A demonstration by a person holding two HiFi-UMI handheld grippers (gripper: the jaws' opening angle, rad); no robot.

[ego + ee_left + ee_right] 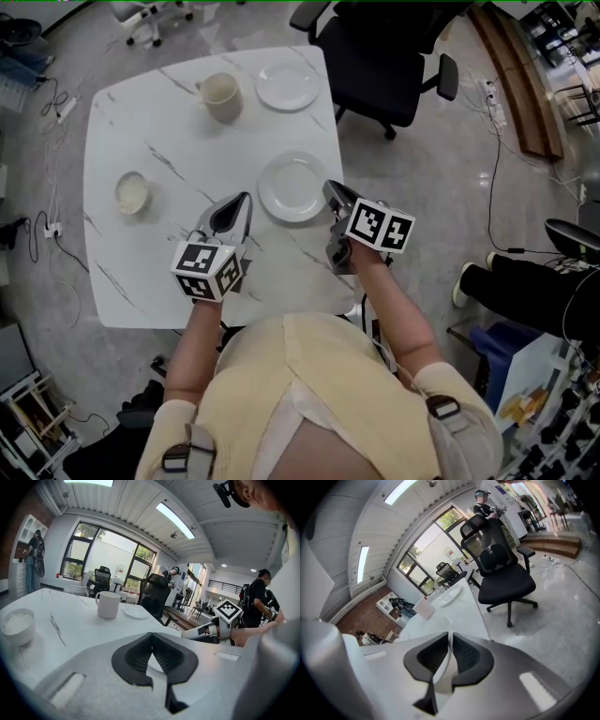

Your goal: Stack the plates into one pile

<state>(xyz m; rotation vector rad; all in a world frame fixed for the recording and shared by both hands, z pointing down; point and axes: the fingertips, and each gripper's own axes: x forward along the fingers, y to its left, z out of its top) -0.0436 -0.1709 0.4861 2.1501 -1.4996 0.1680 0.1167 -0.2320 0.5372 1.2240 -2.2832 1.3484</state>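
Two white plates lie on the marble table. The near plate lies flat by the table's right edge, and the far plate sits at the back right. My right gripper is at the near plate's right rim. In the right gripper view that rim runs as a thin white line between the slightly parted jaws of the right gripper; I see no pad pressing on it. My left gripper is shut on nothing, just left of the near plate, its tips touching.
A white mug stands left of the far plate, and a small bowl sits at the table's left. A black office chair stands off the far right corner. Cables lie on the floor to the right.
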